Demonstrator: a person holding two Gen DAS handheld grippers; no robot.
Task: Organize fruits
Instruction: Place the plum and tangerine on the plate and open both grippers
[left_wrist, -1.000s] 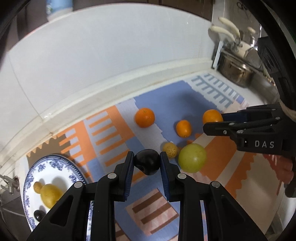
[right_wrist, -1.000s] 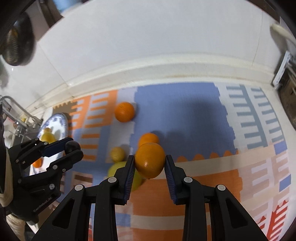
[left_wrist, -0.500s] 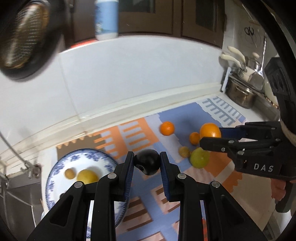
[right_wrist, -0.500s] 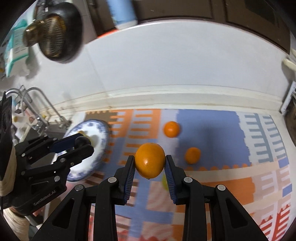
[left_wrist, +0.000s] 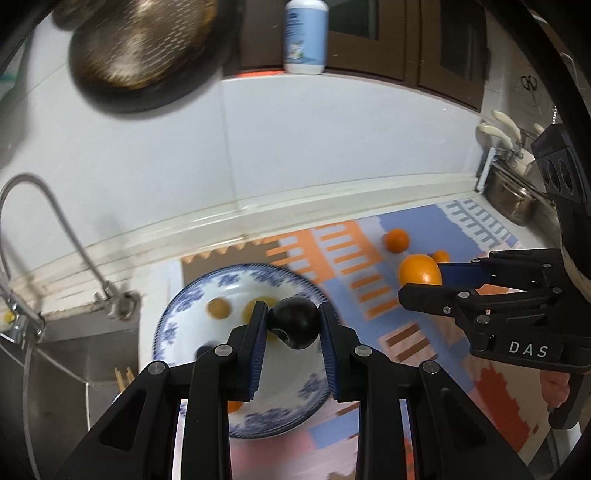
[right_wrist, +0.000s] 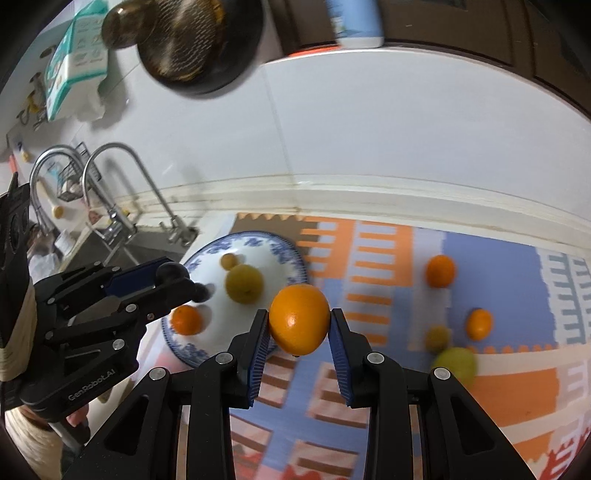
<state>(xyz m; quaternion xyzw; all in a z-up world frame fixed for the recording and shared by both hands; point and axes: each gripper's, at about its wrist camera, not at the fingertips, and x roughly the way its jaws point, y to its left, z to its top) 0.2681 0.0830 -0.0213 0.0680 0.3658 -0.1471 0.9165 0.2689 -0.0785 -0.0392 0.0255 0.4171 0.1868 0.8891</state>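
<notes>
Tools both clamped on fruit: left tool (left_wrist: 293, 325) grips a dark plum (left_wrist: 294, 323) above the plate (left_wrist: 173, 325); right tool (right_wrist: 298, 325) grips an orange (right_wrist: 299, 318).

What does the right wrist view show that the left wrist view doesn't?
Only the right wrist: a green fruit on the mat, and a box on the wall.
Only the left wrist: a steel pot at the counter's far end.
Both: the plate, the left gripper shut on a dark fruit, the right gripper shut on an orange.
</notes>
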